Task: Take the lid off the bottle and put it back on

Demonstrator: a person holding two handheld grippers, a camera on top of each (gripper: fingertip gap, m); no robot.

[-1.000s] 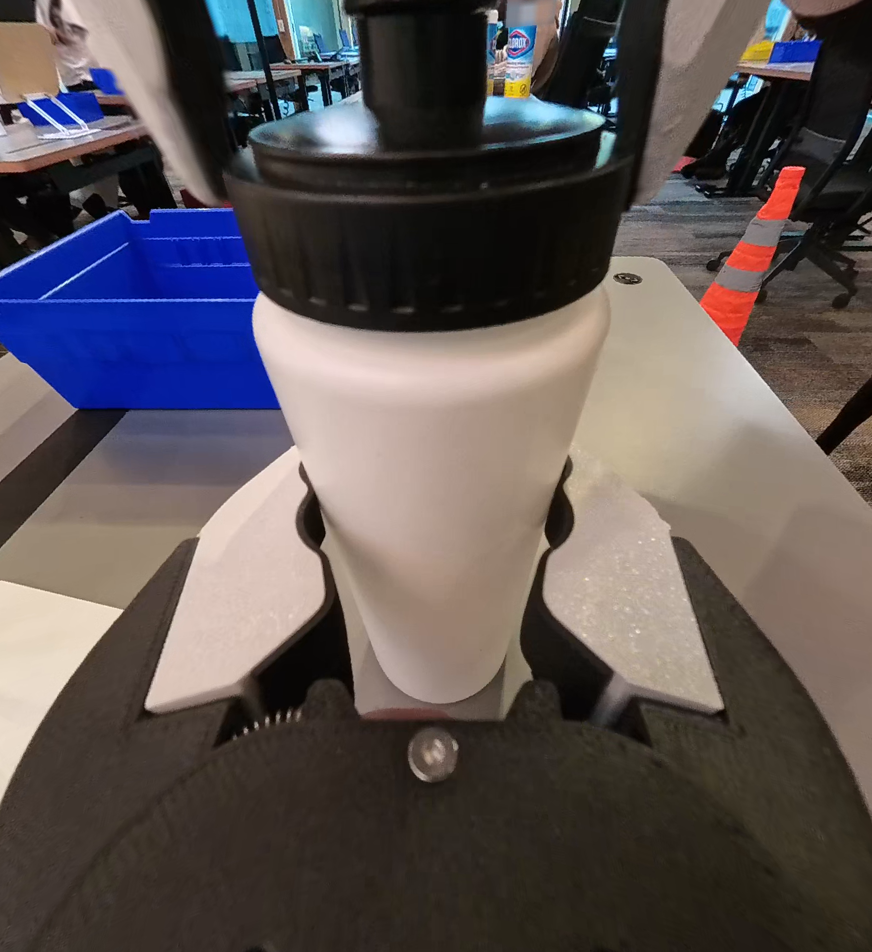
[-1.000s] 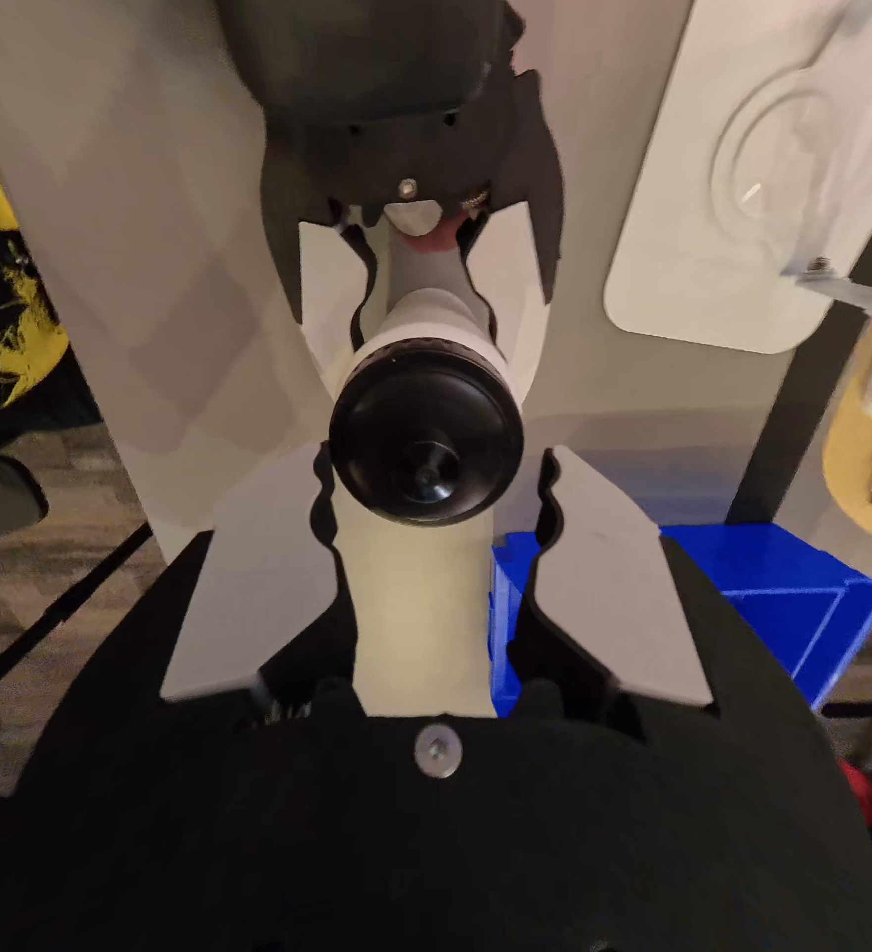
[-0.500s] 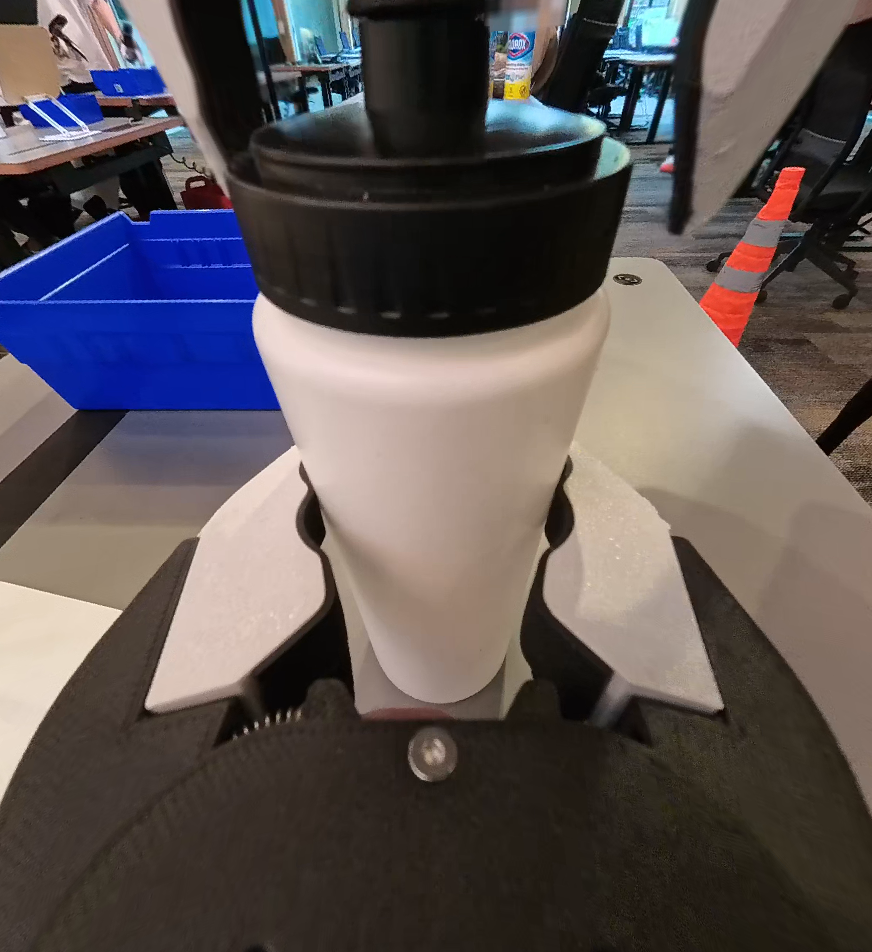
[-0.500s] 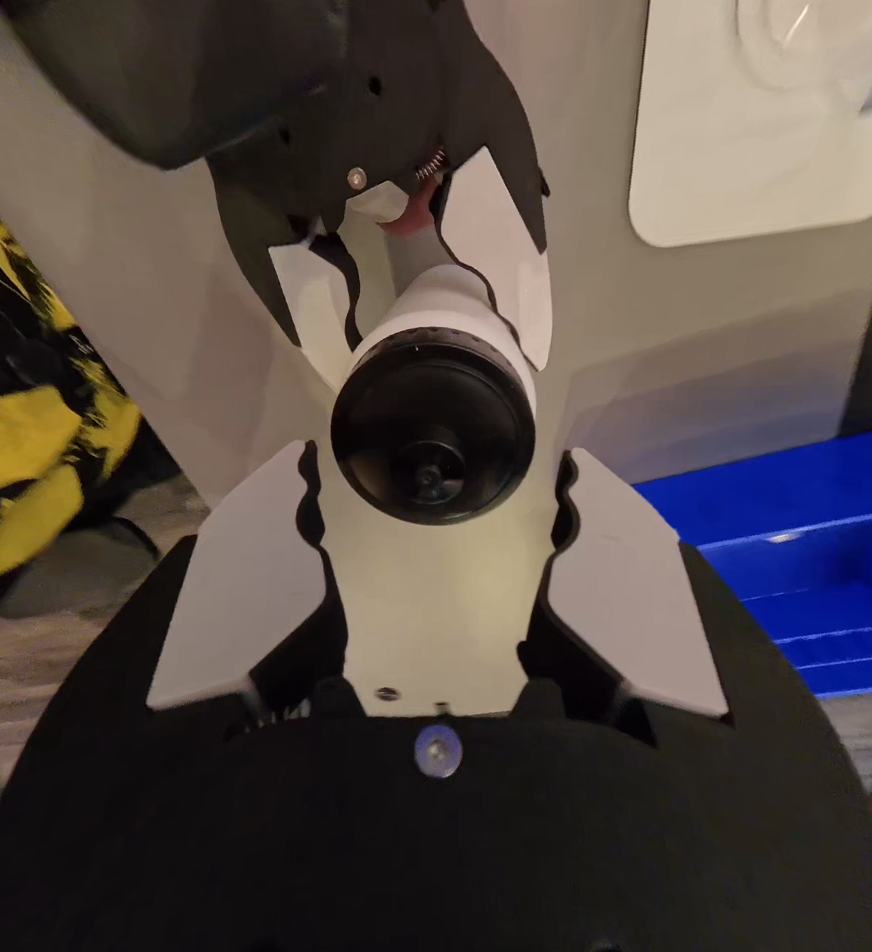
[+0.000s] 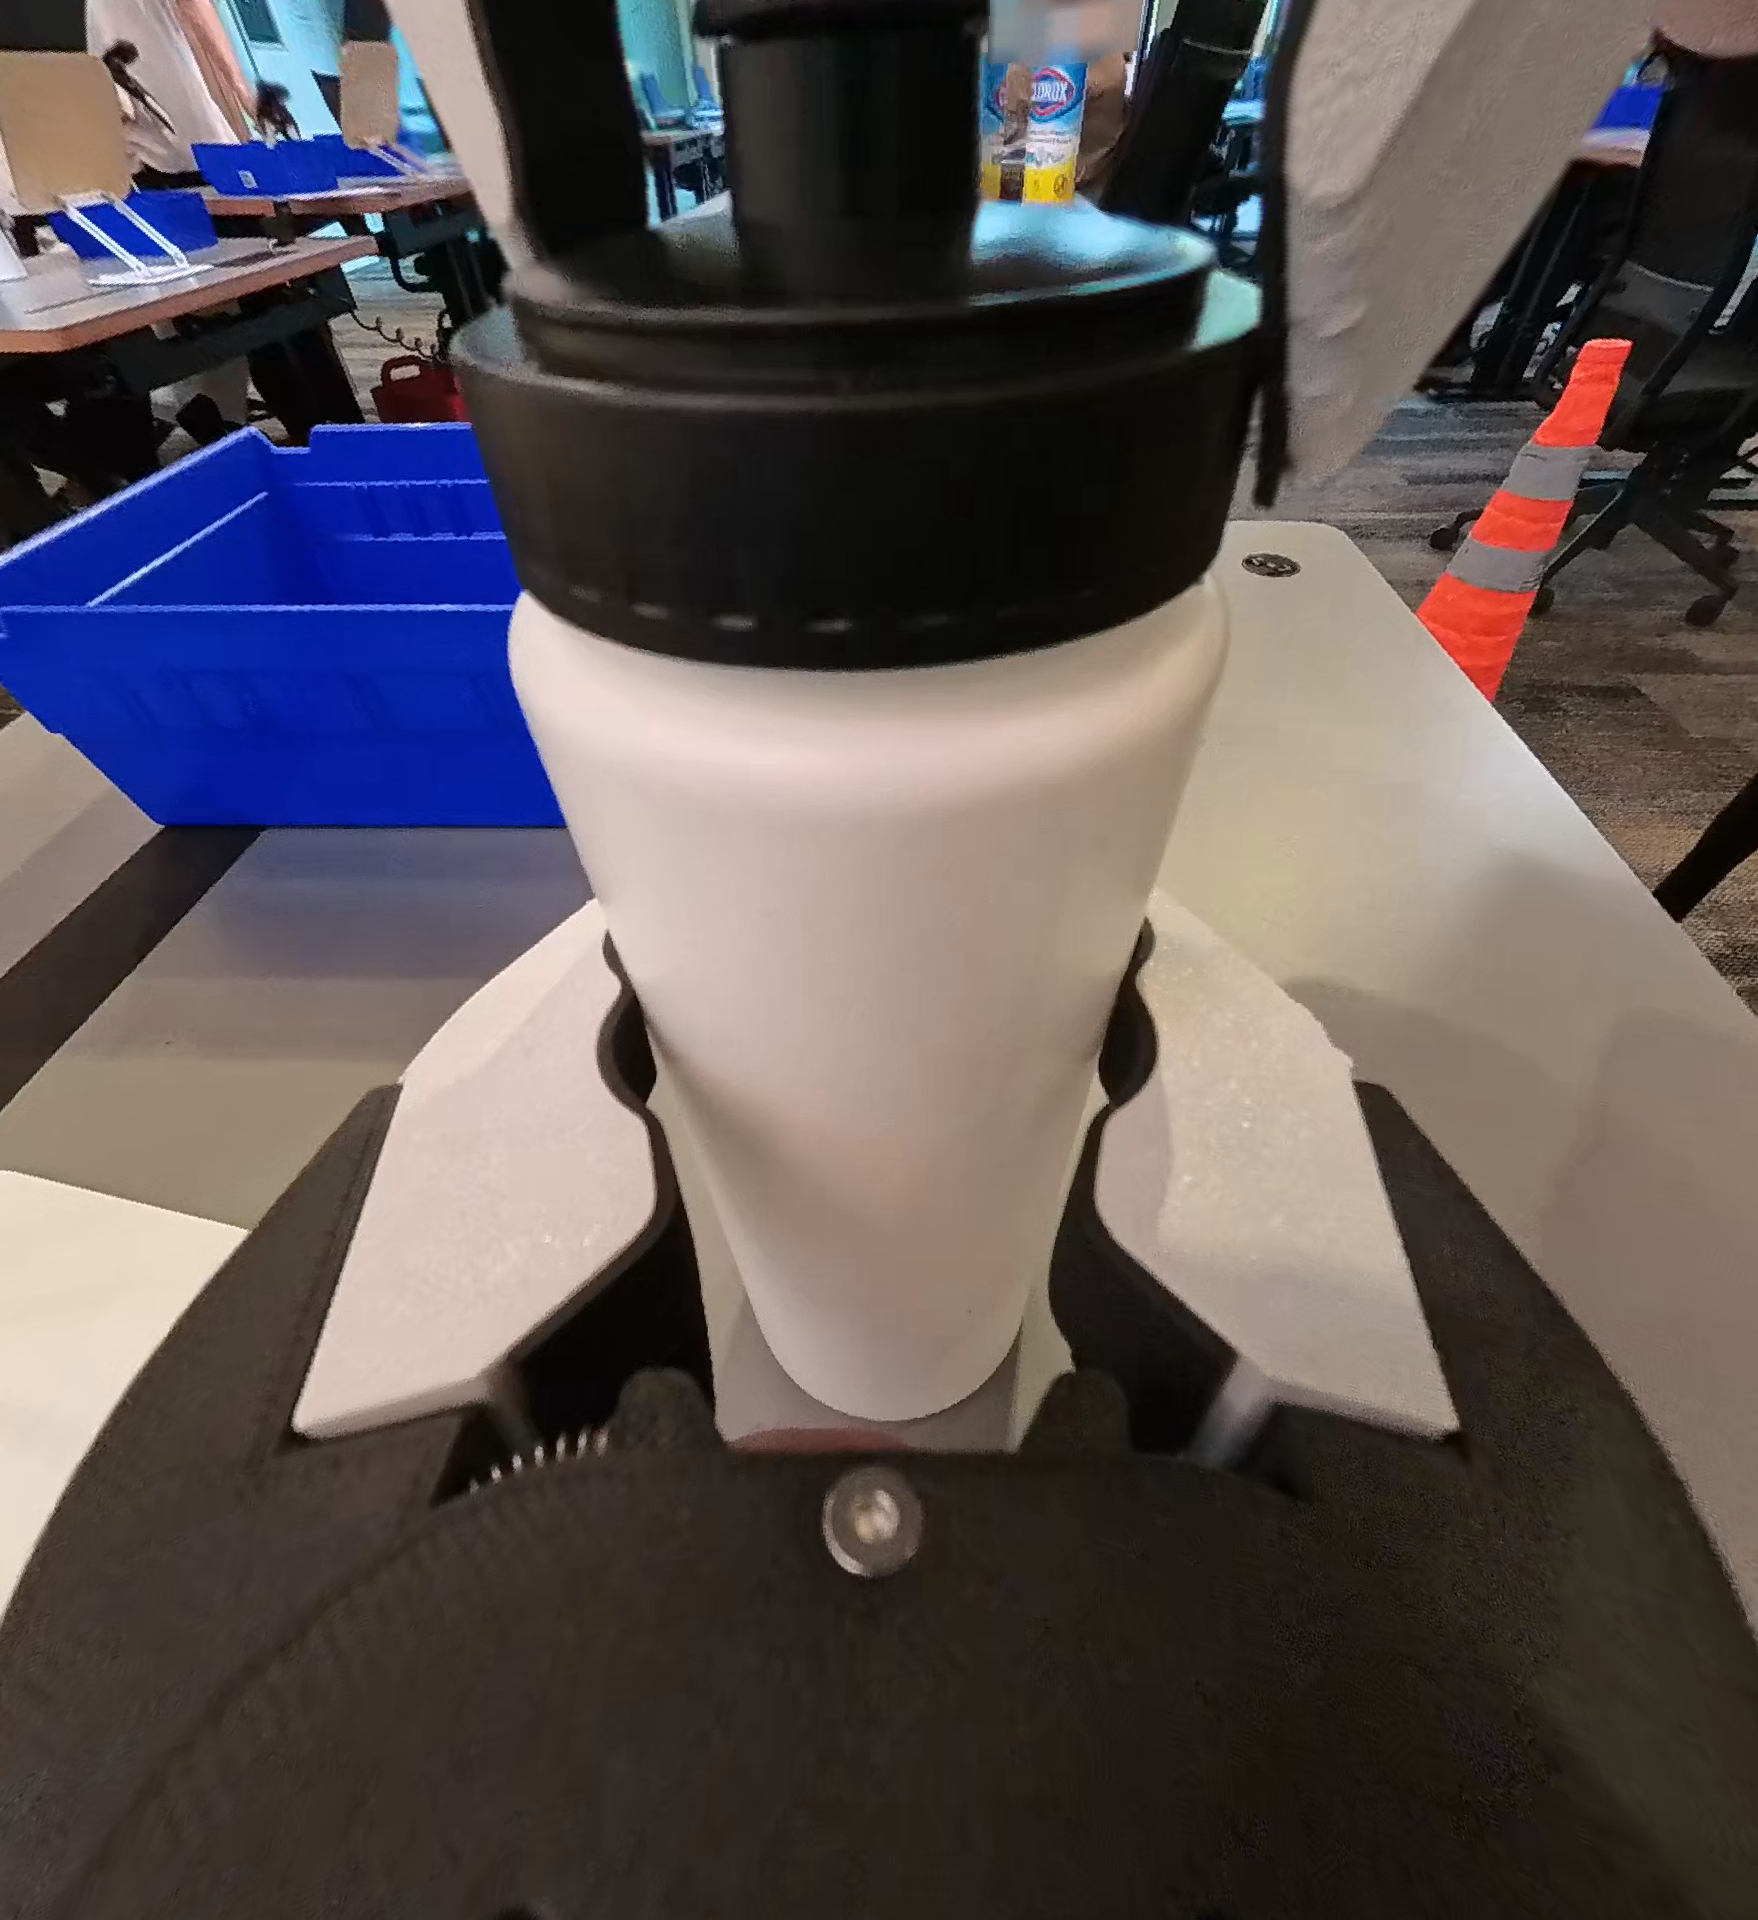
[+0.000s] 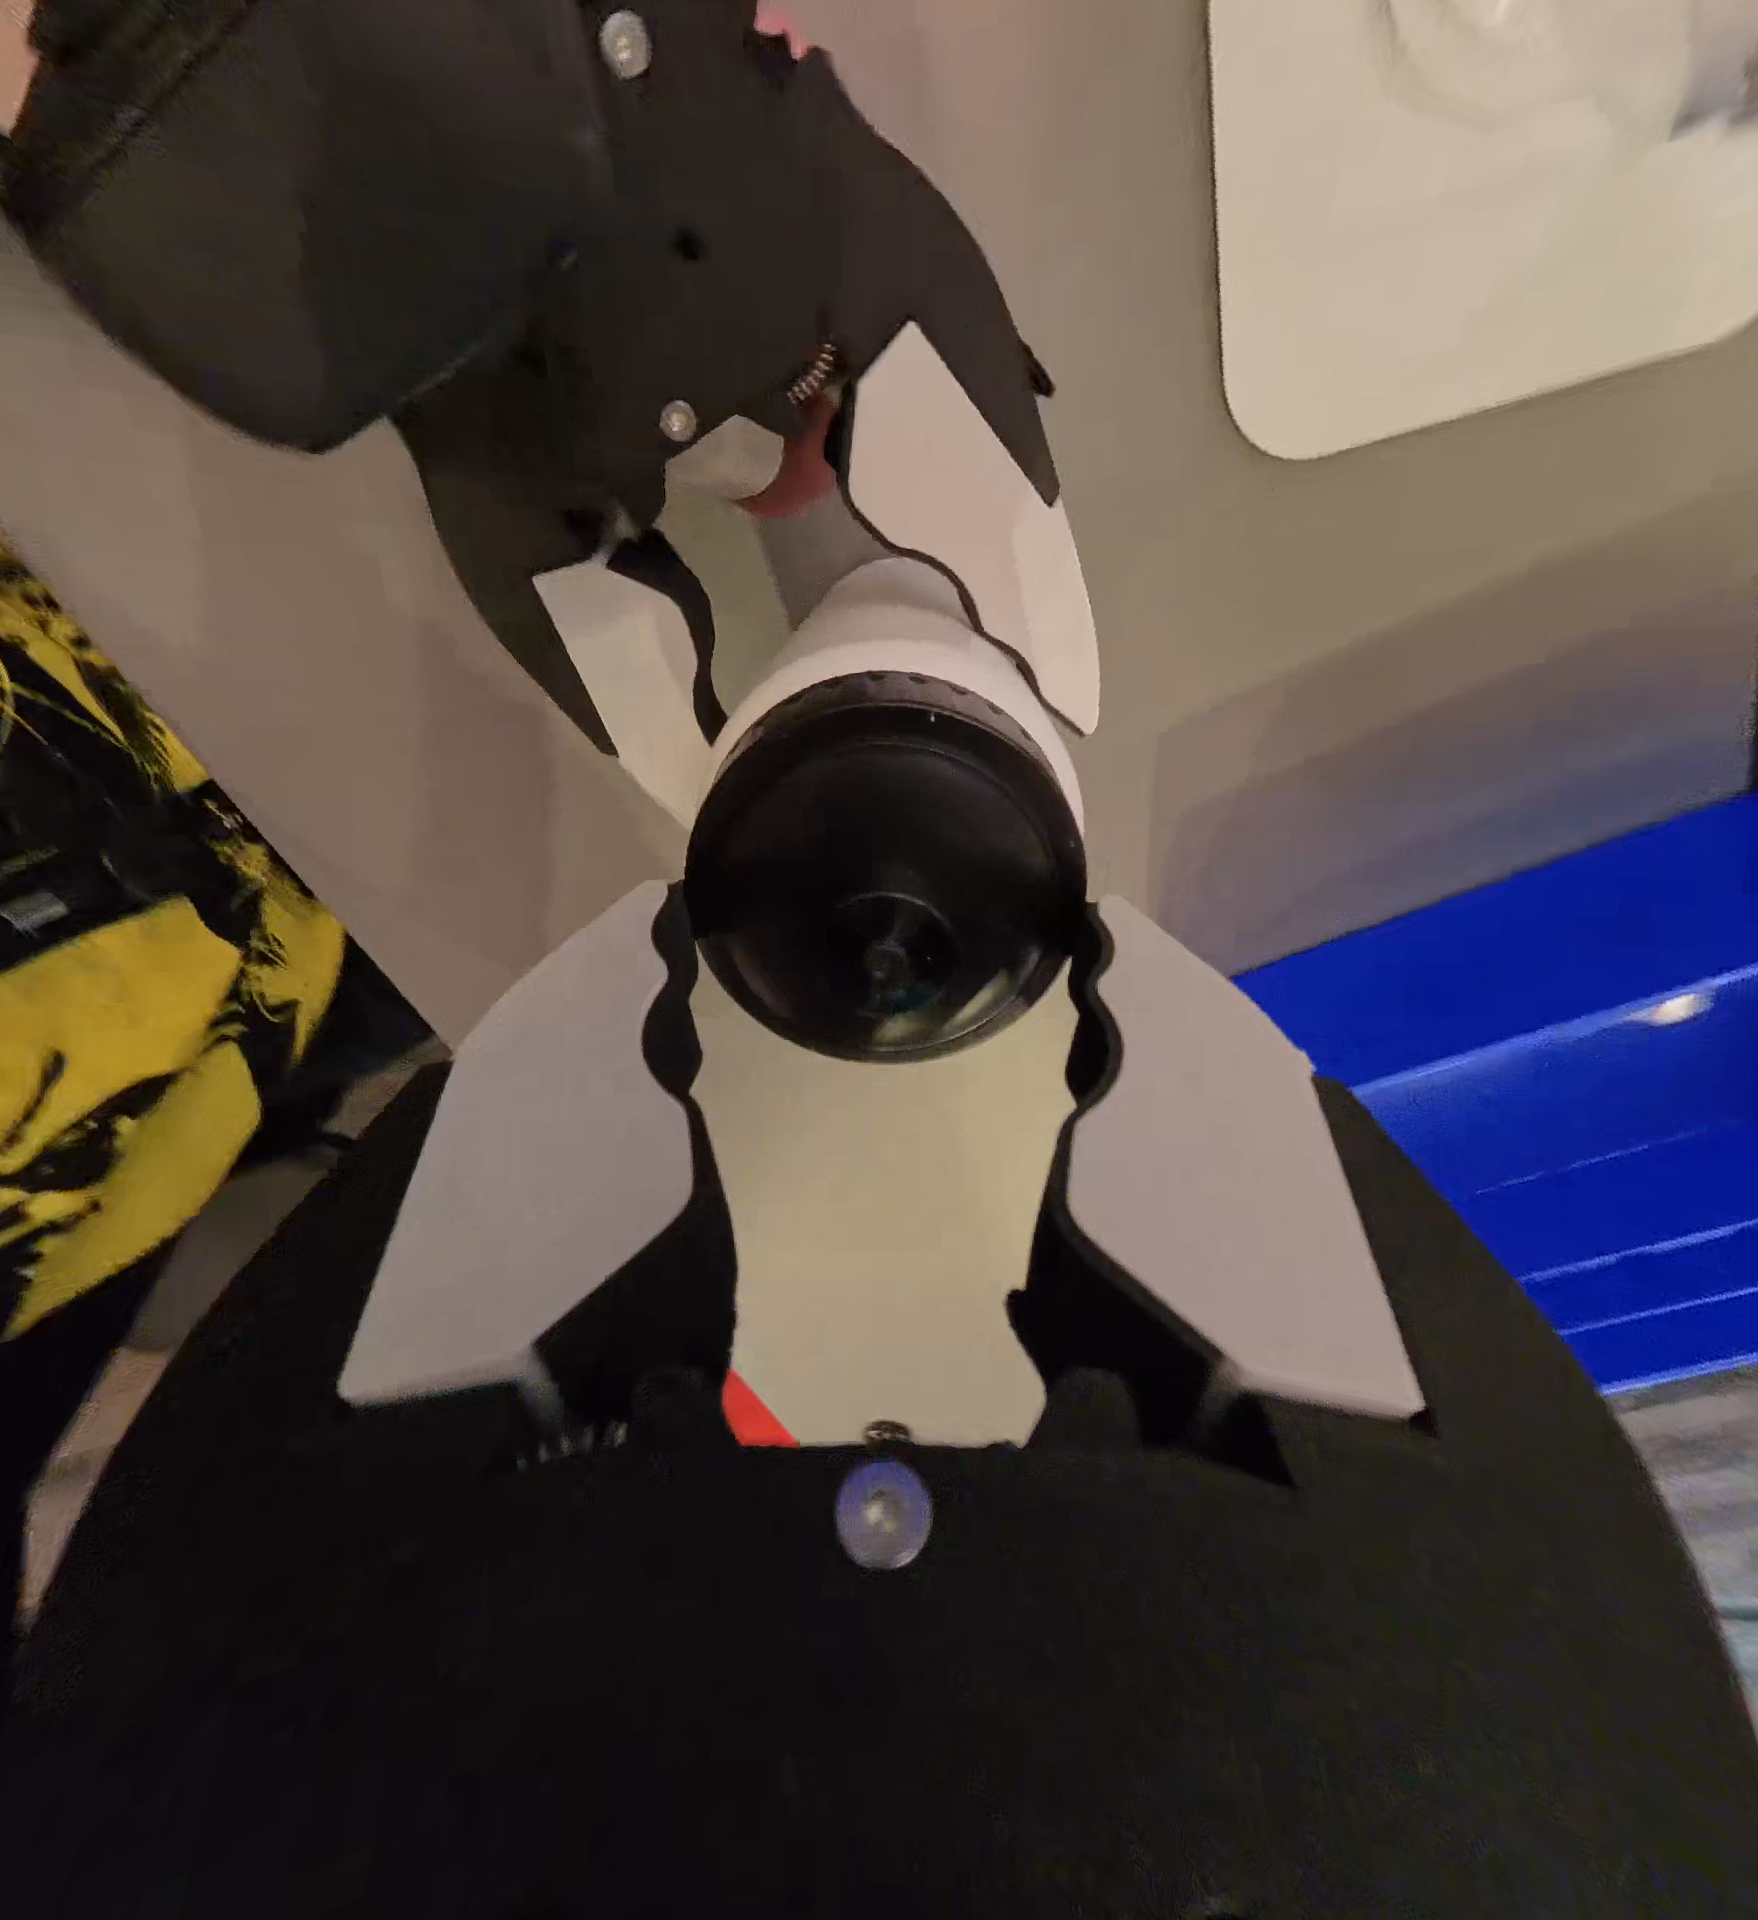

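A white bottle (image 5: 875,1143) with a black ribbed screw lid (image 5: 854,499) stands upright on the grey table (image 5: 1426,935). My left gripper (image 5: 875,935) is shut on the bottle's lower body, one finger on each side. My right gripper (image 6: 880,914) comes down from above and its fingertips press the two sides of the lid (image 6: 880,883). In the left wrist view its white fingers (image 5: 1374,208) flank the lid. The lid sits on the bottle neck. The left gripper (image 6: 859,727) shows beyond the bottle in the right wrist view.
A blue bin (image 5: 231,644) stands on the table behind and left of the bottle, also in the right wrist view (image 6: 1581,1091). A white board (image 6: 1477,208) lies nearby. An orange cone (image 5: 1519,520) stands on the floor at right. A person in yellow-black clothing (image 6: 75,935) is close.
The right gripper opened off the lid, turned about the bottle's axis, and has now closed in on the lid again. The left gripper and bottle stayed still.
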